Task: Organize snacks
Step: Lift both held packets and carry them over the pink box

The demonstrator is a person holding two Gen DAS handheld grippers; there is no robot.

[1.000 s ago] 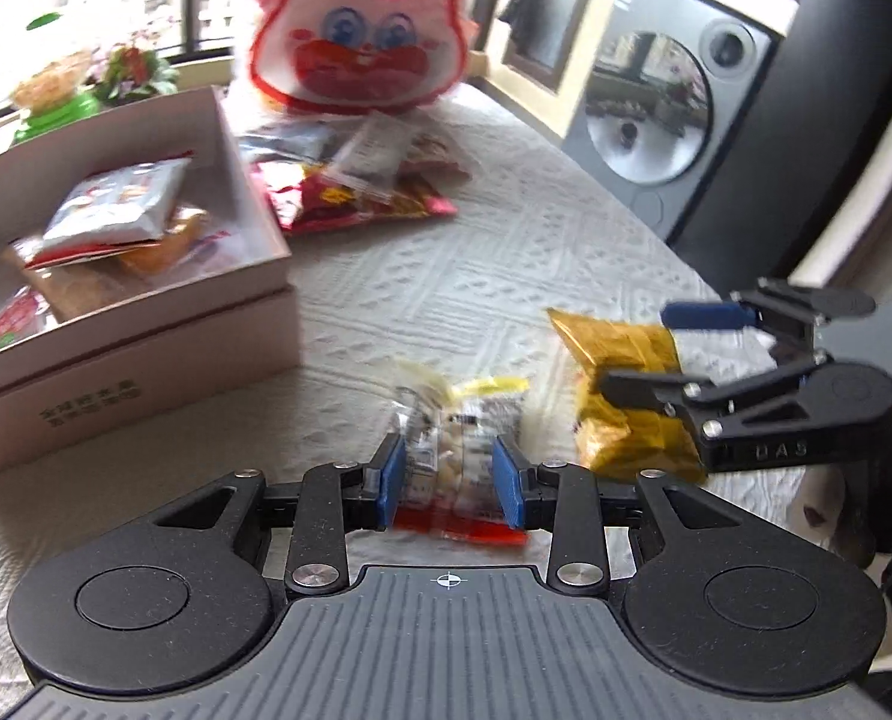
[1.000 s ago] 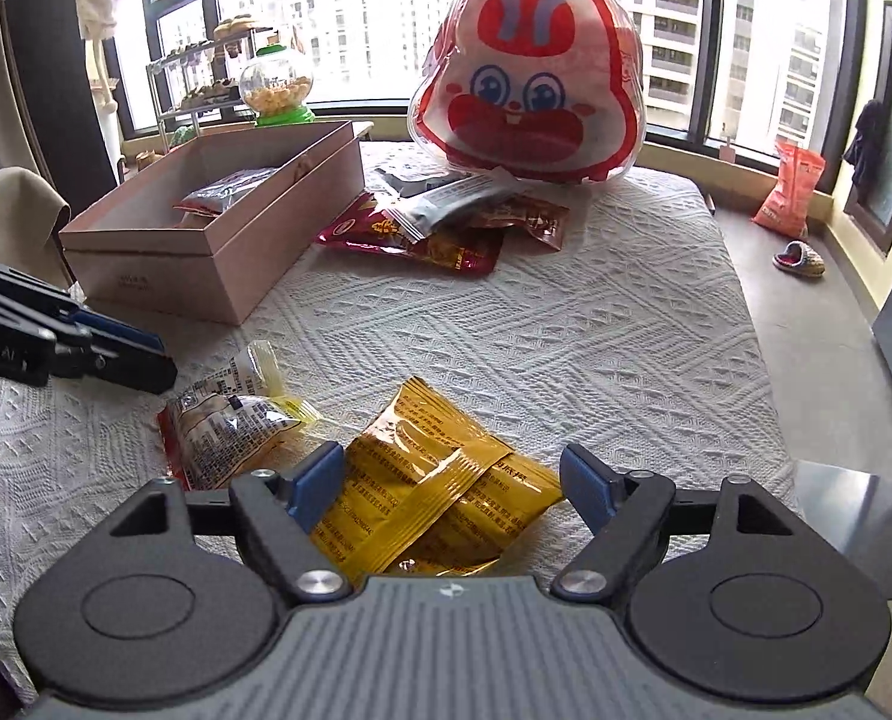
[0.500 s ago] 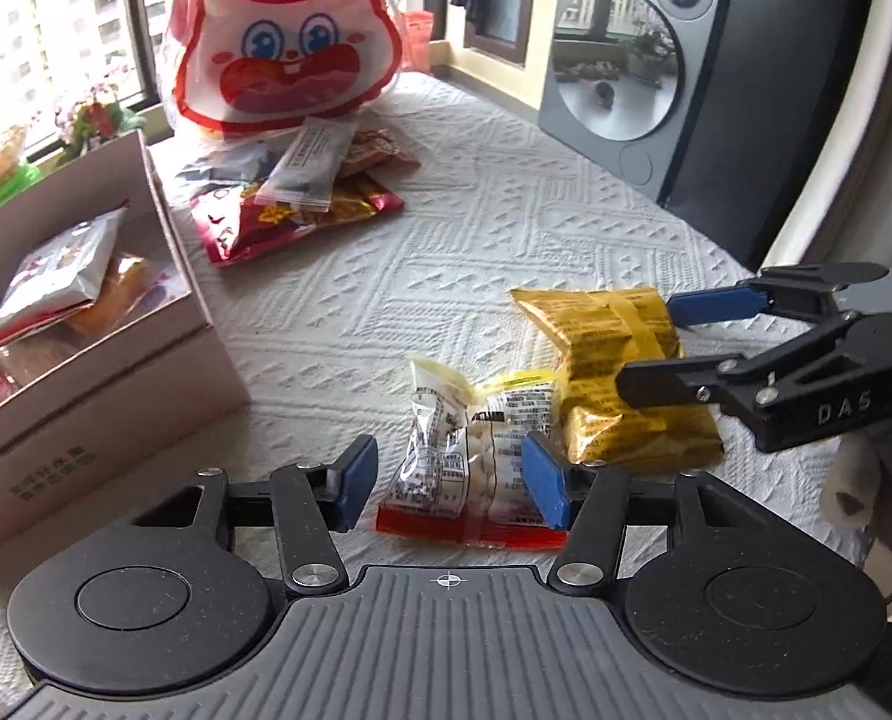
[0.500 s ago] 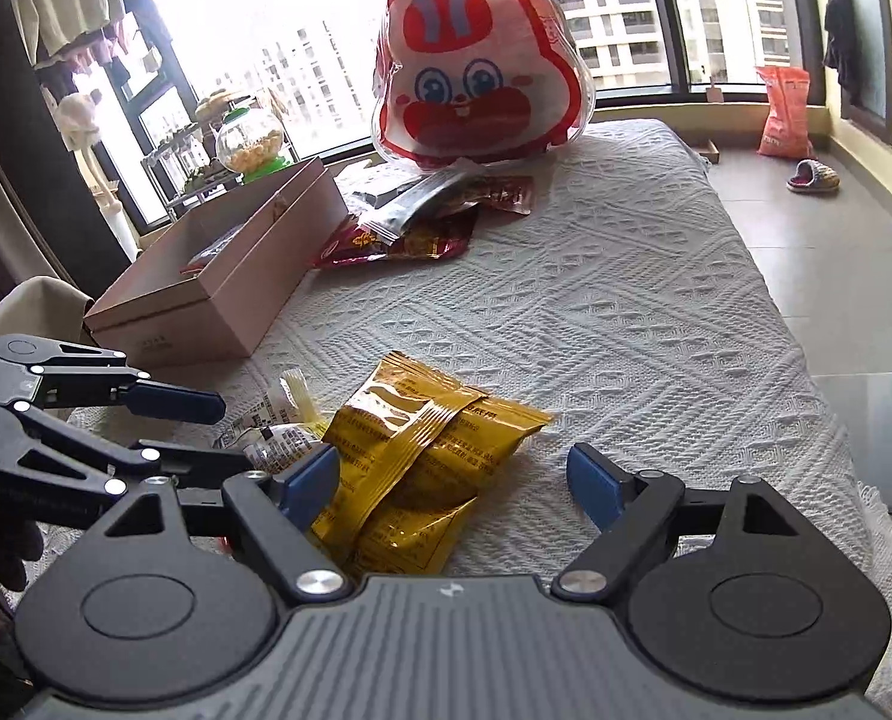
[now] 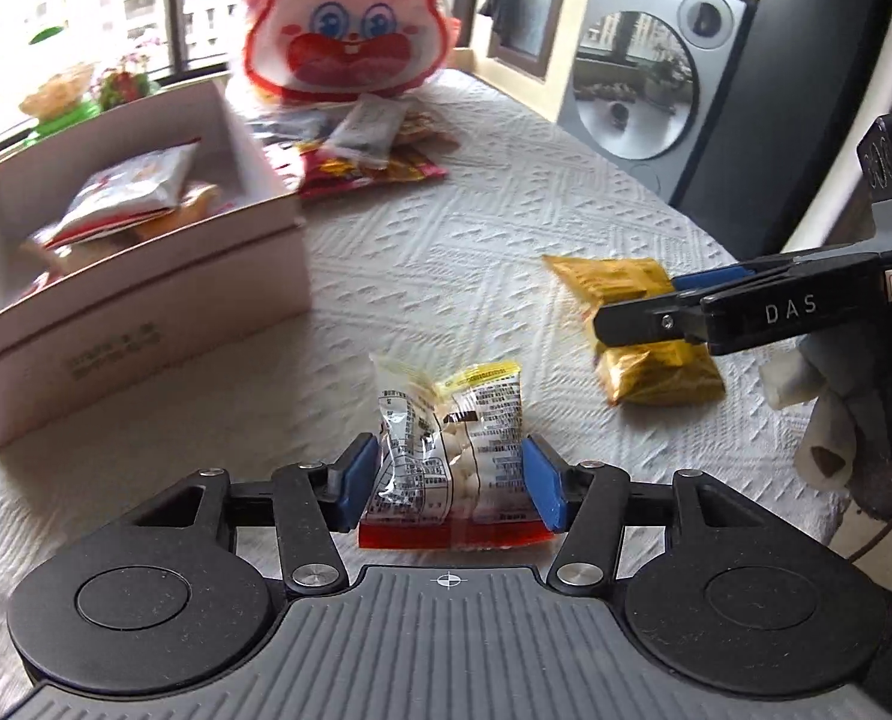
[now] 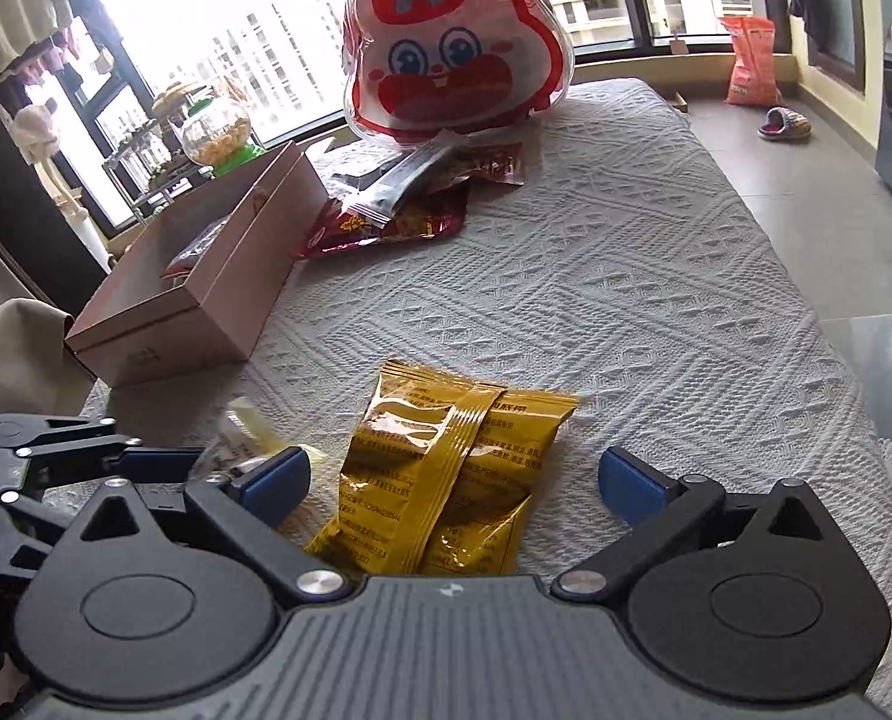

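I have two packets to get into the open box [image 5: 146,276], which sits on the desk [image 5: 446,252] up and to the left of both tools.

My right tool [image 6: 454,483] straddles the yellow packet [image 6: 446,480] with daylight on both sides; its jaws are opening, wide, pads touching nothing. I judge the flat back seam a poor bite, so I would come down across the puffed middle before closing.

My left tool [image 5: 448,480] brackets the clear packet [image 5: 454,450], which has a red lower edge. The pads sit right against its sides, yet I cannot see the film pinched, so I read this tool as open. I would close slowly and lift straight, since crinkly film slips.

The two tools are near each other; the right one's arm reaches across just beside the clear packet, so I would move one at a time.

Beyond, a big rabbit-face bag [image 6: 454,42] stands at the far end, with a heap of loose packets [image 6: 410,198] in front of it, beside the box. Nothing blocks the path to the box but its near wall.
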